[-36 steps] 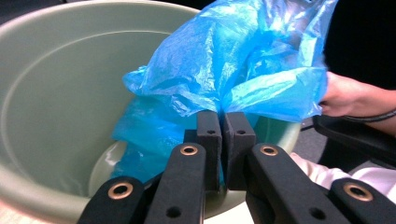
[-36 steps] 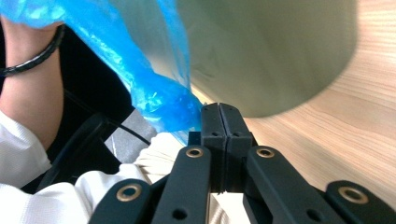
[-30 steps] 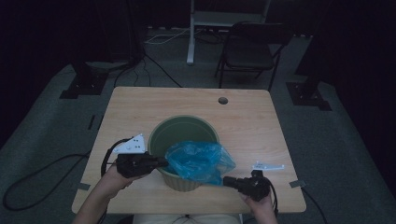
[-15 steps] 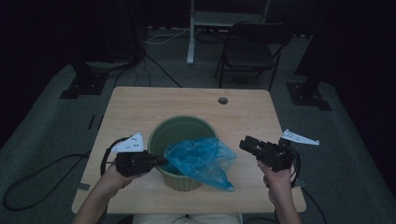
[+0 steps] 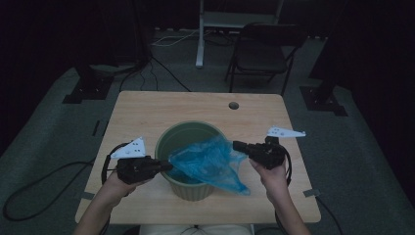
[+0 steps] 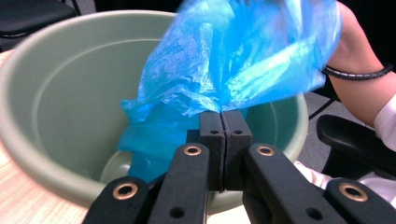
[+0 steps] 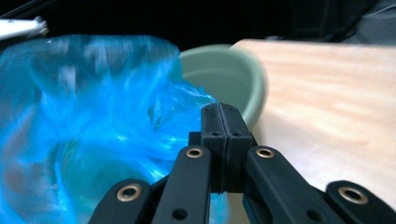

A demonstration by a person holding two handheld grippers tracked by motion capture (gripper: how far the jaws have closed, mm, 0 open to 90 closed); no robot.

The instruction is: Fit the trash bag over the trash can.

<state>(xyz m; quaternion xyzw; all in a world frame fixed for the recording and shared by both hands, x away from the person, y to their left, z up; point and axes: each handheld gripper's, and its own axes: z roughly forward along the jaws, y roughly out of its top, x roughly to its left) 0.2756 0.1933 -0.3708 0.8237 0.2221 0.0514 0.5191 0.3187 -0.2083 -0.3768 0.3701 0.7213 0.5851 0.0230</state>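
Right gripper (image 5: 238,145) risen and pulled outward since earlier frame, stretching one crinkly blue plastic bag (image 5: 210,160) over one round green bucket (image 5: 169,142). Left gripper (image 5: 166,166) and right each pinch bag edge; wooden table (image 5: 195,105).

beyond my wooden table (image 5: 147,110), a dark folding chair (image 5: 262,56) sits at one o'clock, a white stand (image 5: 203,29) at twelve, cables (image 5: 161,68) at eleven.
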